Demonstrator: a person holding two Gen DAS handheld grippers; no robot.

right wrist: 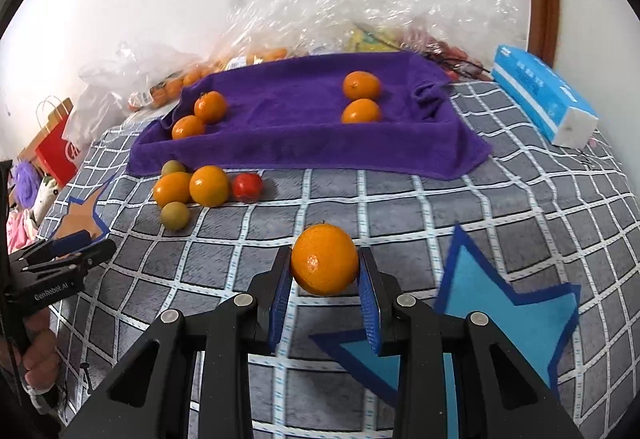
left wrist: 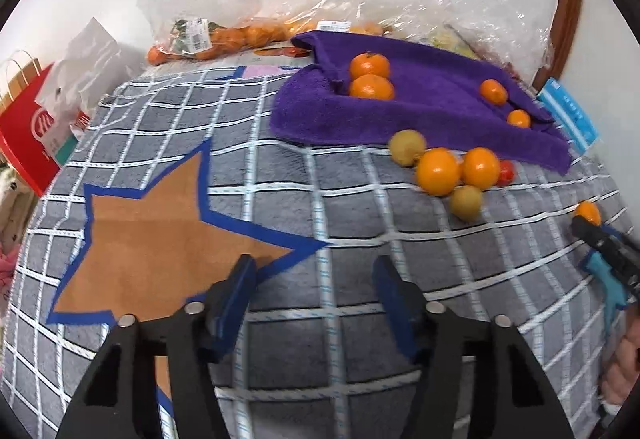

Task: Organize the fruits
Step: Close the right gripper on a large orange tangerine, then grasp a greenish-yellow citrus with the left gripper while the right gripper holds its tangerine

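Note:
My right gripper (right wrist: 325, 259) is shut on an orange (right wrist: 324, 271), held just above the grey checked blanket (right wrist: 240, 263). In the left wrist view that orange (left wrist: 588, 213) shows at the right edge. My left gripper (left wrist: 314, 279) stands open with nothing between its blue pads, beside the orange star patch (left wrist: 160, 235). Several oranges lie on the purple towel (right wrist: 296, 135): a pair on its left (right wrist: 210, 107) and a pair on its right (right wrist: 361, 85). In front of the towel sits a cluster of two oranges (right wrist: 209, 185), two greenish fruits (right wrist: 175, 215) and a red tomato (right wrist: 247, 186).
Clear plastic bags (right wrist: 320, 11) with more fruit lie against the wall behind the towel. A blue tissue box (right wrist: 540, 95) sits at the right, a red paper bag (left wrist: 28, 143) at the left edge. A blue star patch (right wrist: 500, 315) is under my right gripper.

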